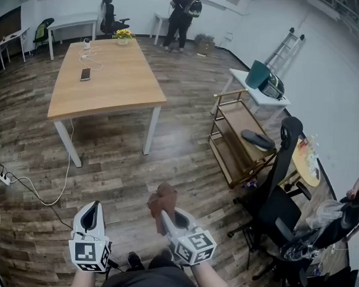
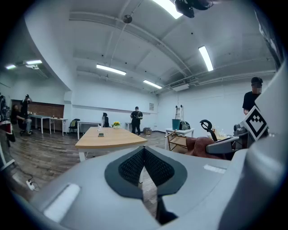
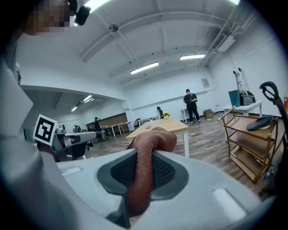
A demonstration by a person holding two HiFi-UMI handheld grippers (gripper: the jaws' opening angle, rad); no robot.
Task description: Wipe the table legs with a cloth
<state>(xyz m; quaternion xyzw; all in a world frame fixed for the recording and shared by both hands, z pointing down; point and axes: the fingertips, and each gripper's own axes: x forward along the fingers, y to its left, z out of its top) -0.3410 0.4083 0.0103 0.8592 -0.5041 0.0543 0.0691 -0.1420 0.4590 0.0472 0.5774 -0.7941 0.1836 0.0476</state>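
Note:
A brown cloth [image 1: 163, 201] is pinched in my right gripper [image 1: 166, 215], and it bulges out past the jaws as a rolled wad [image 3: 150, 143]. My left gripper [image 1: 91, 216] is held beside it at the left, shut with nothing between its pads [image 2: 143, 167]. Both are raised over the wood floor, well short of the wooden table [image 1: 108, 74]. The table stands on white legs; the nearest ones are the front right leg [image 1: 151, 130] and the front left leg [image 1: 67, 142]. The same table [image 2: 110, 138] shows ahead in the left gripper view, and also as the table [image 3: 163, 126] in the right gripper view.
A gold shelf cart [image 1: 242, 142] and a black office chair [image 1: 276, 192] stand to the right. A white cable [image 1: 41, 190] and power strip [image 1: 4, 177] lie on the floor left of the table. A phone [image 1: 86, 74] and flowers [image 1: 123, 36] rest on the tabletop. A person [image 1: 184, 18] stands far back.

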